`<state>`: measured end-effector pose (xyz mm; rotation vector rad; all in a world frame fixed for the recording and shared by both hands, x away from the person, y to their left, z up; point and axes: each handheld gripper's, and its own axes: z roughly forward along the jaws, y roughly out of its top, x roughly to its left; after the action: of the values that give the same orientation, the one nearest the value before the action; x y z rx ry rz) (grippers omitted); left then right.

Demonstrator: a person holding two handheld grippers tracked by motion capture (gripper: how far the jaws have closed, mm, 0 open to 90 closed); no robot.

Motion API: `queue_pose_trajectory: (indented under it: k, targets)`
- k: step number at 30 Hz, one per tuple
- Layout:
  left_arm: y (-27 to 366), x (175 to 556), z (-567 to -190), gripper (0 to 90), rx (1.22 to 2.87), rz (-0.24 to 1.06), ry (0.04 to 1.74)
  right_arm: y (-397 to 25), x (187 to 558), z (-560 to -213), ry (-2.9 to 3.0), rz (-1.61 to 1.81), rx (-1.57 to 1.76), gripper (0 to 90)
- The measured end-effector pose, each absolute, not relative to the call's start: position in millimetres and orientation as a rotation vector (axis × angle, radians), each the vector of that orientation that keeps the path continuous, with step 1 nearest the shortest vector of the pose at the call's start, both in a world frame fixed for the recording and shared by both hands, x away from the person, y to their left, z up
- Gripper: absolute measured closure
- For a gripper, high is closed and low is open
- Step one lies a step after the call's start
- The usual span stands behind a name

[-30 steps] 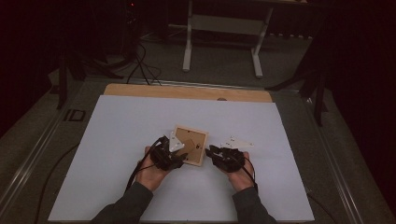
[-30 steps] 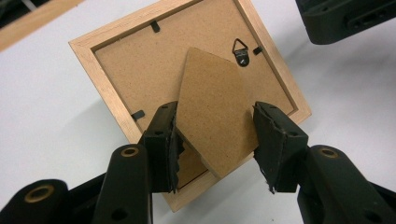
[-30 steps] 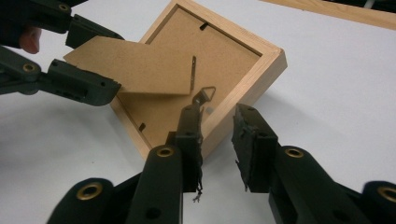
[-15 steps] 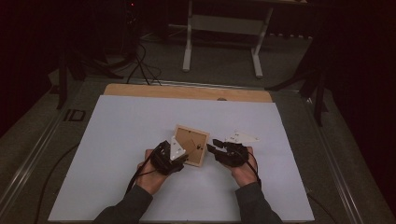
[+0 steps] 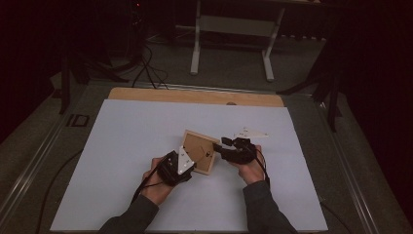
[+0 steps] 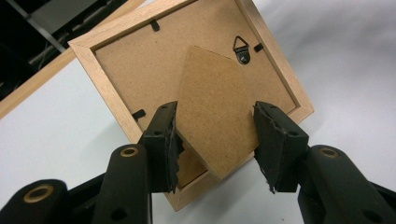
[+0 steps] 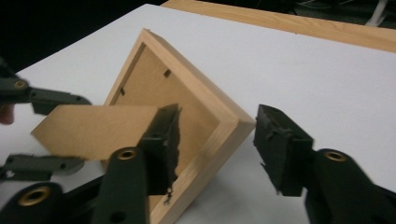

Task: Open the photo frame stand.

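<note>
**Picture frame, back up, between two hand-held grippers**

Left gripper [image 5: 187, 158]: at 7 o'clock of the frame, jaws apart, one on each side of the stand flap [image 6: 217, 121], not clamped on it.
Picture frame [image 5: 199, 151]: light wood, lies back side up on the white table [image 5: 122, 146], near its centre; hanging hook [image 6: 242, 46] at the frame's 1 o'clock in the left gripper view.
Right gripper [image 5: 219, 151]: at 3 o'clock of the frame, jaws apart, straddling a frame corner [image 7: 240, 123].

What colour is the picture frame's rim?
Light natural wood on the picture frame, clearest in the left gripper view.
</note>
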<state>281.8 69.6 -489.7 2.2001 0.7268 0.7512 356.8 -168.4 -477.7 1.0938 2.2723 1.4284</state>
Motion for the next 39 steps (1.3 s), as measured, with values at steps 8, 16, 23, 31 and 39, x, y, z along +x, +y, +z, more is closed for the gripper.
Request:
queue_pose_trajectory:
  k: [8, 16, 23, 31, 39]
  targets:
    - [68.2, 279.0, -492.1, 52.8, 2.187, 0.785, 0.704, -165.9, 369.7, -479.9, 2.335, 1.452, 1.131, 35.7]
    - [69.9, 276.0, -495.3, 52.6, 2.187, 0.825, 0.655, -159.5, 378.8, -480.5, 2.396, 1.448, 1.12, 31.6]
    - [70.1, 274.8, -495.6, 52.5, 2.197, 0.844, 0.628, -156.8, 382.1, -484.8, 2.455, 1.474, 1.09, 33.9]
    - [75.1, 282.0, -501.1, 50.4, 2.254, 0.803, 0.726, -160.1, 377.4, -480.2, 2.448, 1.494, 1.032, 48.8]
    - [84.6, 292.3, -500.6, 48.2, 2.226, 0.6, 0.816, -163.3, 372.6, -479.4, 2.435, 1.5, 1.016, 55.7]
